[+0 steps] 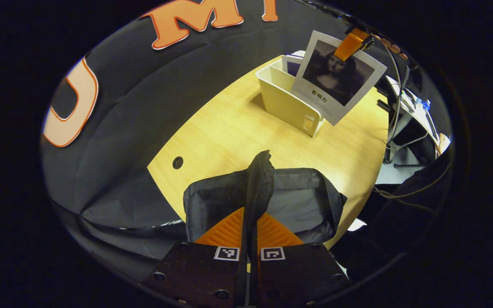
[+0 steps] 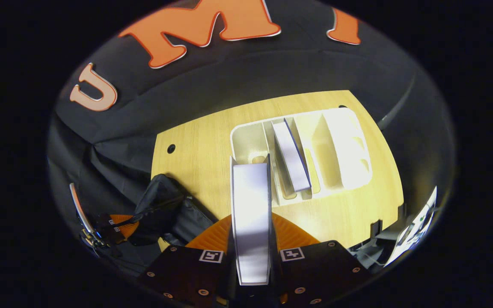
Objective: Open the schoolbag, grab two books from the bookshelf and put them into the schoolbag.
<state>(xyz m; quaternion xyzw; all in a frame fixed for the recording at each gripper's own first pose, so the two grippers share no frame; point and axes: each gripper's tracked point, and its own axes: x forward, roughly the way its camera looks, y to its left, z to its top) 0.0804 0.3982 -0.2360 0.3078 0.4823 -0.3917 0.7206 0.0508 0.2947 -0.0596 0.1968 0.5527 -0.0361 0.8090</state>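
My left gripper (image 1: 250, 220) is shut on the raised zipper edge of the black schoolbag (image 1: 302, 201), holding its mouth open on the near part of the table. Beyond it stands the white bookshelf (image 1: 285, 102). Above the shelf hangs a book with a portrait cover (image 1: 340, 77), pinched at its top by the right gripper (image 1: 352, 43). In the right gripper view, my right gripper (image 2: 251, 226) is shut on that book (image 2: 250, 201), seen edge-on above the bookshelf (image 2: 345, 145). A second book (image 2: 291, 156) leans in a middle slot. The schoolbag (image 2: 165, 209) and the left gripper (image 2: 114, 226) sit at the lower left.
The wooden table (image 1: 229, 128) has a round cable hole (image 1: 177, 162) near its left edge. Cables and equipment (image 1: 405, 111) crowd the area past the table's right edge. Black cloth drapes behind and left of the table.
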